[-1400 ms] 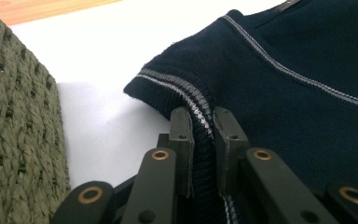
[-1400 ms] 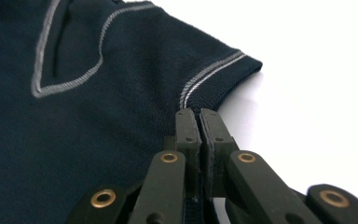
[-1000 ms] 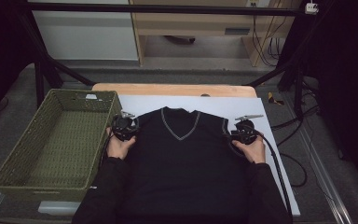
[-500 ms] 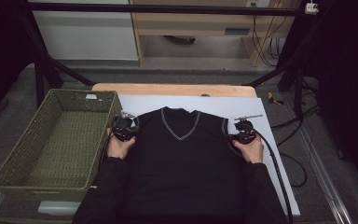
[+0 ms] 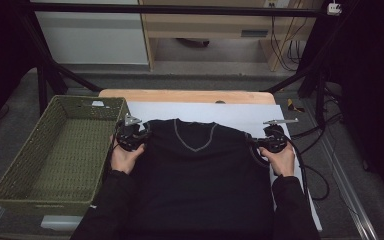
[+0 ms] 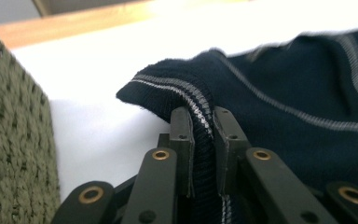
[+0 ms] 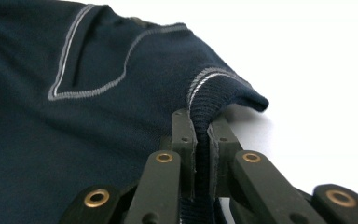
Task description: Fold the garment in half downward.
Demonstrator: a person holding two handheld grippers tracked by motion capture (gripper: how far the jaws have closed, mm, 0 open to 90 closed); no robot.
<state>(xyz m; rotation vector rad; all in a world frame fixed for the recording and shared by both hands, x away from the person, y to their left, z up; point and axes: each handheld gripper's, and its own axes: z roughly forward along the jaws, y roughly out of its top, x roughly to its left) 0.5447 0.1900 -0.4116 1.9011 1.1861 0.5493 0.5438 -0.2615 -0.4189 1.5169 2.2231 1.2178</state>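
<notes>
Sweater vest point(image 5: 200, 175) first: this dark knit with pale trim lies flat on the white sheet point(image 5: 240, 111) that covers the surface, at the centre of the high view, with the green woven basket point(image 5: 40, 150) just beside it at nine o'clock. Its long axis runs from twelve to six, V-neck toward twelve o'clock and hem toward me at six.

My left tool point(image 6: 200, 140) is clamped on the ribbed armhole edge at the shoulder on the nine o'clock side; the fabric is pinched between the two black jaws and rises out of them in a fold. My right tool point(image 7: 201, 140) has just been closing and now pinches the matching ribbed edge at the three o'clock shoulder, with the knit between its jaws too.

What worries me is the thinness of both holds. Each tool has only the rib, so I judge a sharp pull could drag the trim out of one tool and let that shoulder drop. If my hands then rise unevenly, the vest would hang skewed and fold crooked. The soft knit could also stretch, or its loose body could catch the basket rim.
</notes>
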